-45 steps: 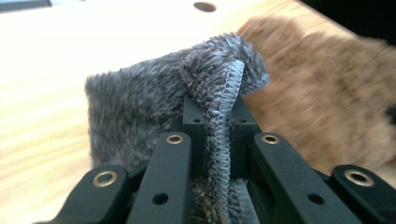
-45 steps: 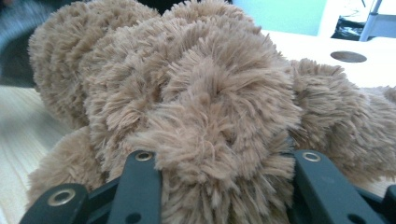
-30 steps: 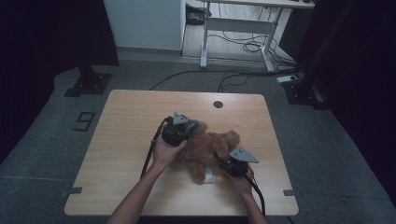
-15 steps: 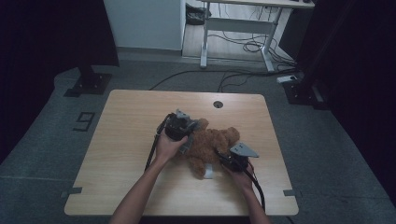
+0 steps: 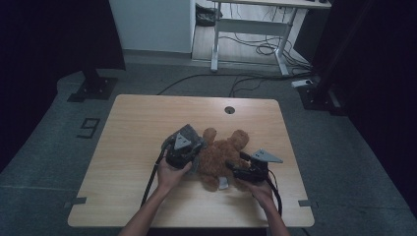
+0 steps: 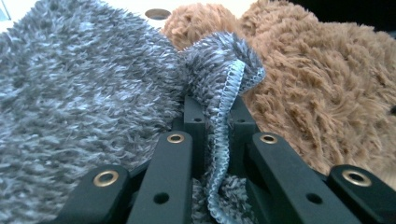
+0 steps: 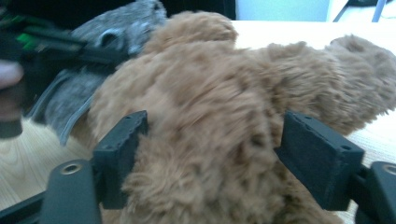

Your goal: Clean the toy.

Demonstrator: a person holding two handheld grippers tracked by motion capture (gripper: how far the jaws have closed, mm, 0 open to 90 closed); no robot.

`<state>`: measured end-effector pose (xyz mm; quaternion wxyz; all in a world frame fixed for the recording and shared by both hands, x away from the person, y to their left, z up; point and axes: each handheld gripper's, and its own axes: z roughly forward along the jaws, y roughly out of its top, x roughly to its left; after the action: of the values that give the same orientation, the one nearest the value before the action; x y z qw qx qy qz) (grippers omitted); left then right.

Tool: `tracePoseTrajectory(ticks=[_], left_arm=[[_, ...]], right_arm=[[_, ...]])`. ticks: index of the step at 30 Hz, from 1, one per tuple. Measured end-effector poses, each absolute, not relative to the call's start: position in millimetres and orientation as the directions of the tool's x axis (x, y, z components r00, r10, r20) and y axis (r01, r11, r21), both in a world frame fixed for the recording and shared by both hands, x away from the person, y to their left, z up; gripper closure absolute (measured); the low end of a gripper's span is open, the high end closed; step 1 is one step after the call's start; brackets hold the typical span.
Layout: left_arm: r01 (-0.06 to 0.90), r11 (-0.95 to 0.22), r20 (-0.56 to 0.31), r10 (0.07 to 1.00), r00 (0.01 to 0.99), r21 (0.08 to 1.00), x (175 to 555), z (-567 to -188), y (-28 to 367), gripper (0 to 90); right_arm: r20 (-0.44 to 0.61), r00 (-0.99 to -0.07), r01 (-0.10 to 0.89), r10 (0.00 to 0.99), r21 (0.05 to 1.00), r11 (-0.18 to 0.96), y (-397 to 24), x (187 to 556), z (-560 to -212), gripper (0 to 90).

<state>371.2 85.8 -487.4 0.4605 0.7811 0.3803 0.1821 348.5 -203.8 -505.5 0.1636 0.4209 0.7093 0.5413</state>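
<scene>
A brown teddy bear (image 5: 221, 155) lies on the wooden table (image 5: 137, 128), near its front middle. My left gripper (image 5: 193, 150) sits at the bear's left side, shut on the stitched hem of a grey fuzzy cloth (image 6: 84, 93); the hem runs up between the closed jaws of the left gripper (image 6: 217, 116). The bear (image 6: 317, 84) lies just behind the cloth. My right gripper (image 5: 235, 169) is at the bear's right side. Its jaws have just been opening, and the right gripper (image 7: 210, 154) now stands wide with the bear's body (image 7: 210, 107) bulging between the pads.
A round cable hole (image 5: 229, 109) sits near the table's far edge. A white tag (image 5: 223, 183) sticks out under the bear. Bare wood lies to the left and at the back. Beyond the table stand a desk frame (image 5: 246, 29) and floor cables.
My left hand has come down and toward the near edge with the grey cloth. The right hand has stayed beside the bear.
</scene>
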Motion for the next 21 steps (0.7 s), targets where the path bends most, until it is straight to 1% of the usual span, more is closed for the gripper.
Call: tracePoseTrajectory(ticks=[3, 5, 9, 10, 12, 14, 16, 20, 21], left_arm=[[0.406, -0.277, -0.056, 0.764, 0.643, 0.871, 360.8, -490.7, 86.7, 82.0], [0.402, -0.274, -0.059, 0.761, 0.646, 0.873, 356.8, -491.6, 87.9, 82.0], [0.402, -0.275, -0.067, 0.750, 0.659, 0.873, 351.6, -491.9, 91.3, 82.0], [0.404, -0.274, -0.072, 0.747, 0.661, 0.873, 350.4, -491.4, 91.9, 81.9], [0.411, -0.268, -0.084, 0.744, 0.663, 0.871, 347.8, -488.9, 92.0, 81.8], [0.421, -0.258, -0.102, 0.740, 0.665, 0.870, 345.0, -482.7, 91.3, 81.5], [0.419, -0.253, -0.109, 0.734, 0.671, 0.872, 341.9, -471.5, 87.8, 81.4], [0.368, -0.261, -0.082, 0.708, 0.701, 0.892, 337.6, -446.0, 67.5, 81.4], [0.357, -0.262, -0.081, 0.696, 0.714, 0.897, 337.3, -438.2, 57.2, 81.4]], right_arm=[[0.254, -0.591, 0.462, 0.766, 0.885, 0.062, -199.6, 354.4, -505.5, 18.3], [0.263, -0.599, 0.480, 0.757, 0.874, 0.076, -194.6, 357.1, -507.5, 17.9], [0.230, -0.621, 0.466, 0.749, 0.877, 0.118, -189.0, 352.7, -515.0, 44.9], [0.217, -0.628, 0.456, 0.747, 0.881, 0.127, -188.5, 350.2, -516.4, 49.9], [0.188, -0.638, 0.433, 0.747, 0.889, 0.146, -187.9, 343.6, -519.0, 56.3], [0.154, -0.640, 0.406, 0.753, 0.900, 0.160, -186.6, 335.8, -522.6, 60.4], [0.122, -0.640, 0.376, 0.759, 0.911, 0.171, -185.9, 328.9, -526.4, 62.7], [0.083, -0.633, 0.337, 0.770, 0.925, 0.177, -185.2, 321.8, -531.9, 63.2], [0.079, -0.630, 0.332, 0.773, 0.927, 0.176, -184.6, 321.3, -532.1, 63.2]])
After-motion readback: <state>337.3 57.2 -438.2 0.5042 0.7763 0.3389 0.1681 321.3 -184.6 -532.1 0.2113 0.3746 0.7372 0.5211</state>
